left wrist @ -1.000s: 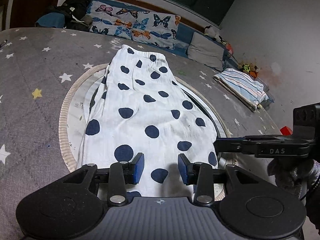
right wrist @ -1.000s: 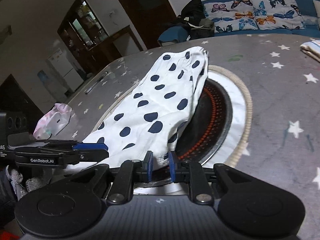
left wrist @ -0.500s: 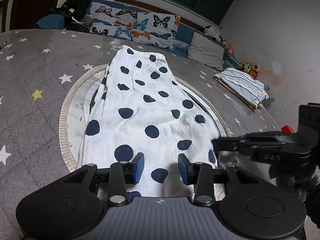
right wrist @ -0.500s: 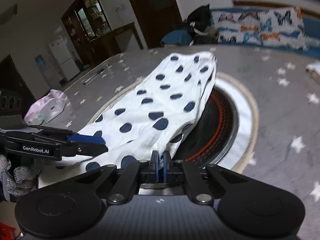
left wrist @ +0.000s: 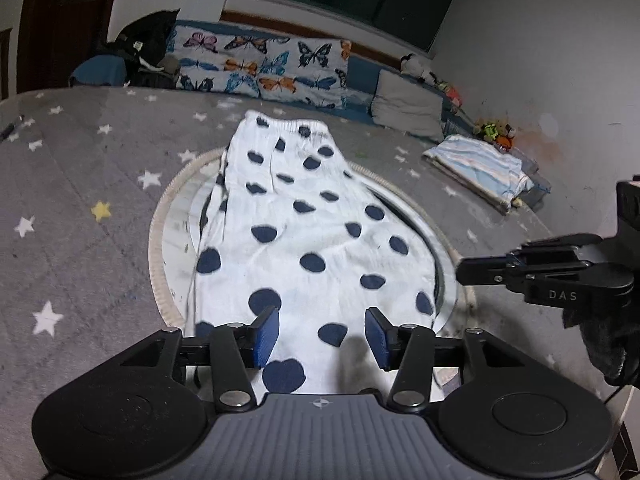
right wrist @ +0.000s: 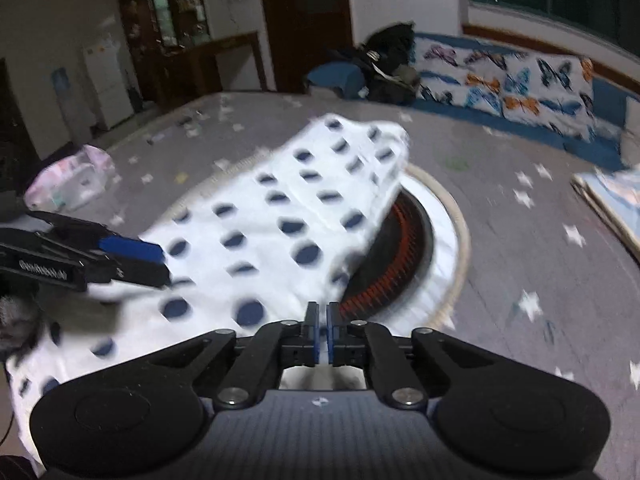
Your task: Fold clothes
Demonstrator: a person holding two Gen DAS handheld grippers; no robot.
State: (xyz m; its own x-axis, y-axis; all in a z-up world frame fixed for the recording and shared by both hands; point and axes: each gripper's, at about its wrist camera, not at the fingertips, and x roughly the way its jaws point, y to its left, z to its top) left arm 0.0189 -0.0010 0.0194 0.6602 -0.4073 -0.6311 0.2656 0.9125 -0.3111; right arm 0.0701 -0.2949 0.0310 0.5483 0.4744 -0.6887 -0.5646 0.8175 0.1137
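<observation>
Left wrist view: our left gripper (left wrist: 322,336) is opening, its pads clear of the near hem of the spotted trousers (left wrist: 308,232) lying on the grey starry cover (left wrist: 80,200); we should pinch that hem squarely. "DAS" reads on the right gripper (left wrist: 464,272). Right wrist view: jaws pressed together, whether on the hem we cannot tell

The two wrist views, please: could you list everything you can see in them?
Polka-dot garment: one, white with navy dots, spread over the round mat.
Round mat: one, pale rim, mid-cover.
Star cover: one, grey, underneath everything.
Striped folded cloth: one, blue-white, far right.
Pink bundle: one, far left.
Butterfly cushions: a row, beyond the cover.
Black bag: one, beside the cushions.
Left gripper: jaws opening over the garment's near edge.
Right gripper: shut at the garment's near corner.
</observation>
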